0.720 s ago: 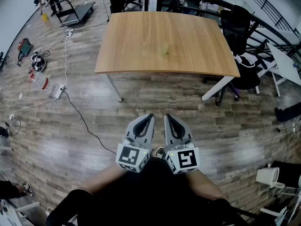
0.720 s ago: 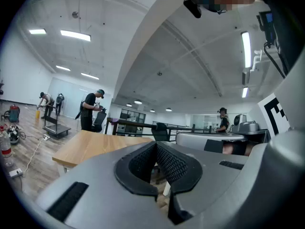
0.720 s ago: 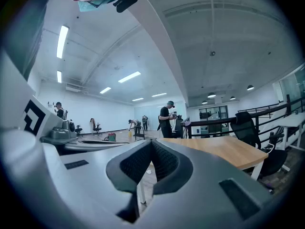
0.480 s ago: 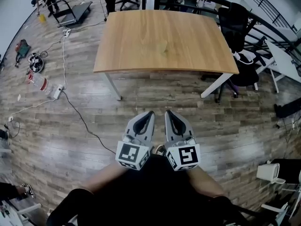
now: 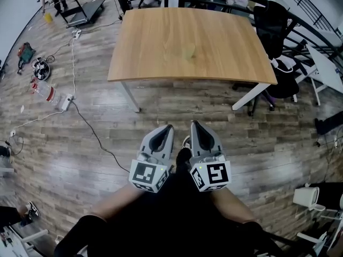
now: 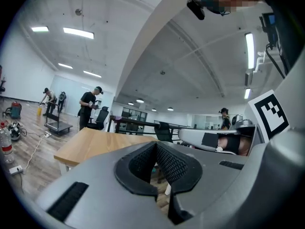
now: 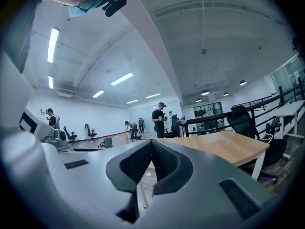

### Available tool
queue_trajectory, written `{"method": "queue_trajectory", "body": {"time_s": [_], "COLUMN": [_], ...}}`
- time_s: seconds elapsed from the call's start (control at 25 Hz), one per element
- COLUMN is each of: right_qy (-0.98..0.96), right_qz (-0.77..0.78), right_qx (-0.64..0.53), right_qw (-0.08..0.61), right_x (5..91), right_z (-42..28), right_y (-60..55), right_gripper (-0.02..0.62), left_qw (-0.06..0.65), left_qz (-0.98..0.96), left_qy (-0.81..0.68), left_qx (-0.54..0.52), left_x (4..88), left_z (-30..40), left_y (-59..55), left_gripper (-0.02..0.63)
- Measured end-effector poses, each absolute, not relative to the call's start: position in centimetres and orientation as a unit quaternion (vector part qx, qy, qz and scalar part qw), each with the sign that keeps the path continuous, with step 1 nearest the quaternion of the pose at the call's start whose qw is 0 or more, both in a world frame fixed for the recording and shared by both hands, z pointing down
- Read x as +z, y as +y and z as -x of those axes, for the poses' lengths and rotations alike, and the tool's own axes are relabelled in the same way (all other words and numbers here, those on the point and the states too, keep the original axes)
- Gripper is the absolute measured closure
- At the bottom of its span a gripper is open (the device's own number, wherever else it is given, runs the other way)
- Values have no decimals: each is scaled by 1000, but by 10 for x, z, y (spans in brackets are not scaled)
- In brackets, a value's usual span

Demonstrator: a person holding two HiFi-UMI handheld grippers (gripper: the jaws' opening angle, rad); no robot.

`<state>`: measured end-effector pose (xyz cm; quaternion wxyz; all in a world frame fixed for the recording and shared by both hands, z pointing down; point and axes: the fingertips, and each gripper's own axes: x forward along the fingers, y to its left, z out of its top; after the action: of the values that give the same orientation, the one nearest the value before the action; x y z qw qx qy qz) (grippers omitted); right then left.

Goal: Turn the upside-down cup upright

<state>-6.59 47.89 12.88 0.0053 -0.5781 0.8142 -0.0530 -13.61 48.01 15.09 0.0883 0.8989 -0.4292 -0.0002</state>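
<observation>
At the middle of the bench (image 5: 144, 47), the cup (image 5: 188, 51) waits untouched. Barely anything shifts: left hand-held gripper (image 5: 167, 128) and right hand-held gripper (image 5: 195, 125) stay pinched shut, empty, well short over the floor. The approach is still to come.

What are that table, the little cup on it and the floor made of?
Table: the top looks like light wood or wood-look laminate, matte, with visible grain lines; its legs look like white painted metal.
Cup: pale yellow-green, possibly plastic; too small and faint to be sure.
Floor: grey-brown wood-look planks, fairly glossy, since they show light reflections.
</observation>
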Motion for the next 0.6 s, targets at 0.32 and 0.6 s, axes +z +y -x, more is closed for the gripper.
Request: {"method": "queue_trajectory", "body": {"time_s": [0.32, 0.6], "right_qy": [820, 830], "right_qz": [569, 552], "right_qx": [-67, -82], "right_qw": [11, -5], "right_x": [144, 162], "right_z": [39, 1], "right_y": [368, 243], "right_gripper": [583, 583], "left_qw": [87, 97], "left_qz": [-897, -894], "left_qy": [-434, -437], "left_qx": [11, 19], "left_x": [168, 184], "left_z": [111, 65], "left_y": [378, 252], "left_gripper": [598, 598]}}
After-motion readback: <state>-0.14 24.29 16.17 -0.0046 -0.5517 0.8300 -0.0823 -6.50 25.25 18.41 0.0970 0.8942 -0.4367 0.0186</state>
